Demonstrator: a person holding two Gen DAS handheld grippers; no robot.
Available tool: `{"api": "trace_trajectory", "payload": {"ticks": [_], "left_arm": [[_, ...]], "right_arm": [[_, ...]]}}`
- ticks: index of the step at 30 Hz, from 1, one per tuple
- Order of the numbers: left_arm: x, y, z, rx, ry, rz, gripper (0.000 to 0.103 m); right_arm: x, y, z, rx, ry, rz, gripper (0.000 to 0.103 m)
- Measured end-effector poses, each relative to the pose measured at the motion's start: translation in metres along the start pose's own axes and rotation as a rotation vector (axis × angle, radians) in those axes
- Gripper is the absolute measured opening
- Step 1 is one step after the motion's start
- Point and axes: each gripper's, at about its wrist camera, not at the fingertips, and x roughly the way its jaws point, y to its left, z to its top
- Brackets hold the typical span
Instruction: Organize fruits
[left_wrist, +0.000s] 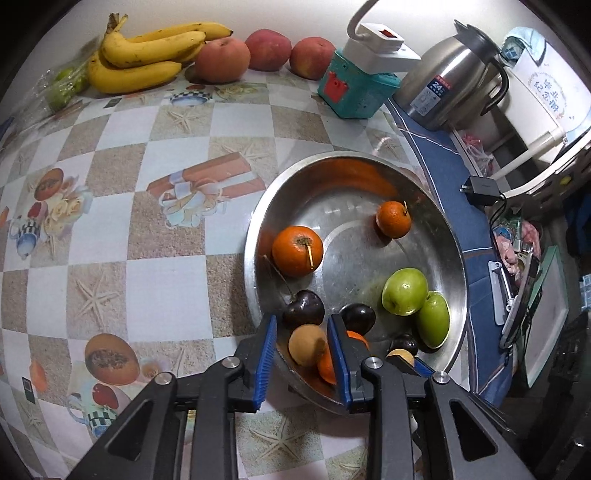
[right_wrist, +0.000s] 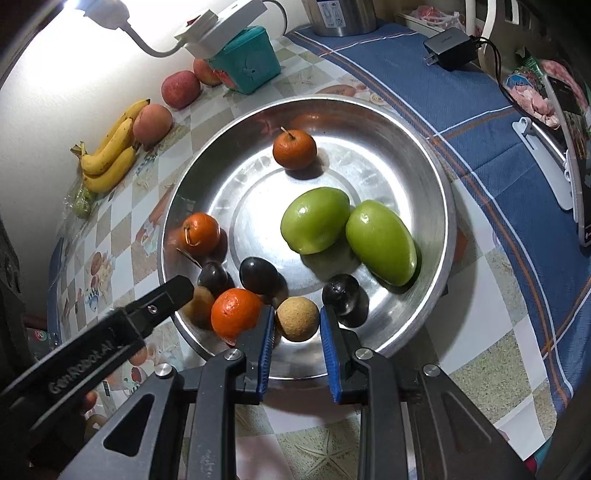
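Three oranges (right_wrist: 236, 314), two green fruits (right_wrist: 316, 225)

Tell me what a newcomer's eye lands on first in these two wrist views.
First comes the big steel bowl in the middle of the checked tablecloth, with two glossy green fruits lying side by side among small oranges and dark plums. Next, the blue-padded grippers at the bowl's near rim: each has a small tan round fruit between its fingers, left gripper, right gripper. Bananas and peaches line the wall.
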Motion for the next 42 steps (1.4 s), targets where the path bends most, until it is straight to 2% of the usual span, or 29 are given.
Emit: {"api": "trace_trajectory", "payload": {"ticks": [5, 7, 9, 10, 12, 15, 19, 21, 22, 23, 25, 28, 34, 37, 39, 40, 42], "left_arm": [[-0.007, 0.008, -0.003, -0.018, -0.002, -0.001, 0.041], [-0.011, 0.013, -0.005, -0.029, -0.006, -0.001, 0.056], [-0.016, 0.018, -0.007, -0.038, -0.012, 0.012, 0.063], [-0.018, 0.021, -0.008, -0.043, -0.017, 0.028, 0.064], [-0.024, 0.029, -0.011, -0.055, -0.03, 0.073, 0.065], [-0.031, 0.041, -0.016, -0.067, -0.052, 0.168, 0.075], [-0.043, 0.058, -0.025, -0.071, -0.093, 0.312, 0.075], [-0.049, 0.066, -0.029, -0.073, -0.111, 0.374, 0.075], [-0.052, 0.07, -0.032, -0.079, -0.115, 0.405, 0.075], [-0.054, 0.073, -0.034, -0.083, -0.114, 0.42, 0.075], [-0.059, 0.079, -0.04, -0.093, -0.112, 0.447, 0.075], [-0.066, 0.082, -0.048, -0.099, -0.117, 0.492, 0.075], [-0.085, 0.084, -0.063, -0.087, -0.163, 0.534, 0.076], [-0.088, 0.085, -0.072, -0.079, -0.153, 0.534, 0.076], [-0.087, 0.088, -0.079, -0.075, -0.135, 0.538, 0.076], [-0.087, 0.088, -0.081, -0.074, -0.13, 0.539, 0.076], [-0.086, 0.09, -0.086, -0.076, -0.118, 0.534, 0.076]], "right_arm": [[0.003, 0.003, 0.0, -0.002, 0.013, -0.006, 0.026], [0.003, 0.004, 0.0, -0.003, 0.01, -0.007, 0.026], [0.002, 0.004, 0.0, -0.004, 0.01, -0.009, 0.026], [0.003, 0.004, 0.001, -0.002, 0.012, -0.009, 0.026], [0.003, 0.005, 0.0, -0.004, 0.014, -0.015, 0.026], [0.002, 0.005, 0.0, -0.01, 0.014, -0.026, 0.027], [-0.001, 0.007, 0.0, -0.019, 0.01, -0.029, 0.028], [-0.005, 0.011, -0.003, -0.039, -0.003, -0.03, 0.035], [-0.006, 0.014, -0.004, -0.053, -0.008, -0.031, 0.043], [-0.008, 0.016, -0.007, -0.067, -0.014, -0.032, 0.047], [-0.011, 0.021, -0.011, -0.097, -0.027, -0.038, 0.048], [-0.016, 0.027, -0.019, -0.136, -0.051, -0.043, 0.058], [-0.022, 0.035, -0.035, -0.204, -0.093, -0.068, 0.076], [-0.025, 0.037, -0.042, -0.228, -0.111, -0.077, 0.077], [-0.028, 0.038, -0.045, -0.235, -0.123, -0.081, 0.084], [-0.029, 0.039, -0.046, -0.238, -0.129, -0.084, 0.092], [-0.029, 0.041, -0.049, -0.245, -0.14, -0.084, 0.094]]}}
